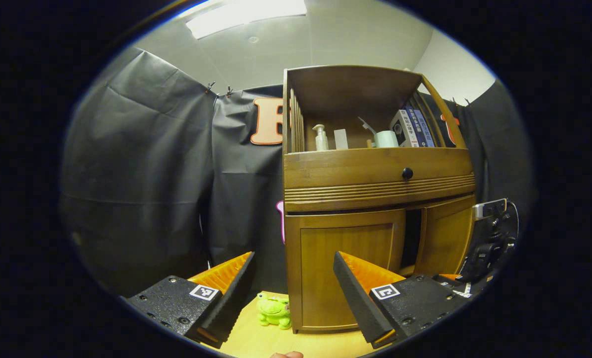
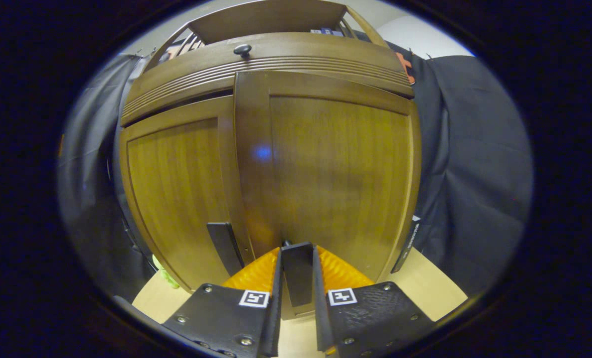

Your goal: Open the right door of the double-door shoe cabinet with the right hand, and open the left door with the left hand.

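Nothing can be read: the spines of the books (image 1: 416, 128) on the cabinet's upper shelf carry print too small and blurred to make out, and the square black-and-white markers (image 2: 254, 298) on the gripper fingers hold only block patterns, no letters or numbers.

We record the shoe cabinet (image 1: 375, 179) as brown wood with a black knob (image 1: 407, 173). Both the left gripper (image 1: 291, 288) and right gripper (image 2: 296, 271) show black bodies, orange ribbed finger backs and black-and-white square markers. The toy frog (image 1: 274, 311) is lime green.
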A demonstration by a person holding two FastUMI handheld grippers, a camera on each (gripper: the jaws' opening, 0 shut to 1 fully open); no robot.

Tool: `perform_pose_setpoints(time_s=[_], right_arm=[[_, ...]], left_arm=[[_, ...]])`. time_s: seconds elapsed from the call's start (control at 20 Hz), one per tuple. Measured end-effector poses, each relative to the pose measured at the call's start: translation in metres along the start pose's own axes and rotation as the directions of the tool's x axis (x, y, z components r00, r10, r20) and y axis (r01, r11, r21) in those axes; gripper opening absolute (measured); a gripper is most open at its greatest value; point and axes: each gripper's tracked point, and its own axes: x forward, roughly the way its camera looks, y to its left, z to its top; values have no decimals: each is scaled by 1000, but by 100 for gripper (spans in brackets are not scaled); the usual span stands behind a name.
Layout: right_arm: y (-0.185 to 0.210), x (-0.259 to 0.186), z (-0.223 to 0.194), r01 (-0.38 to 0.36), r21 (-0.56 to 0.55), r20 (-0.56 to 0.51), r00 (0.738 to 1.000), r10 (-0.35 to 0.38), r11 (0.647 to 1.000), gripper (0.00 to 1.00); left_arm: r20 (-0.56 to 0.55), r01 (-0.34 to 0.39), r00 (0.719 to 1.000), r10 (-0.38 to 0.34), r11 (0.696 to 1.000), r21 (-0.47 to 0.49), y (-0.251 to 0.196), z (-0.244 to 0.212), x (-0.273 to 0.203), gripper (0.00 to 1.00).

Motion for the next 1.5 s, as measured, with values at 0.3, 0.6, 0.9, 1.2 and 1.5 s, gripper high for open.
perform_pose_setpoints(time_s=[0.3,0.6,0.9,1.2,1.5], right_arm=[[-20,-30,-7,21,12,7,1000,-21,1000,29],[-46,-59,-12,50,17,7,999,-50,999,32],[-77,-84,-11,105,42,1,994,-105,994,29],[-120,-108,-13,172,71,-5,985,-172,983,29],[-150,-123,-8,212,67,18,977,-213,975,28]], left_arm=[[-22,81,996,-82,996,-43,-27,-8,-1,94],[-20,175,984,-177,982,-70,-61,-9,-1,94],[-41,258,964,-263,962,-92,-92,-18,-3,96],[-53,332,939,-339,937,-108,-120,-22,-10,94],[-56,391,916,-398,915,-105,-147,-25,-11,94]])
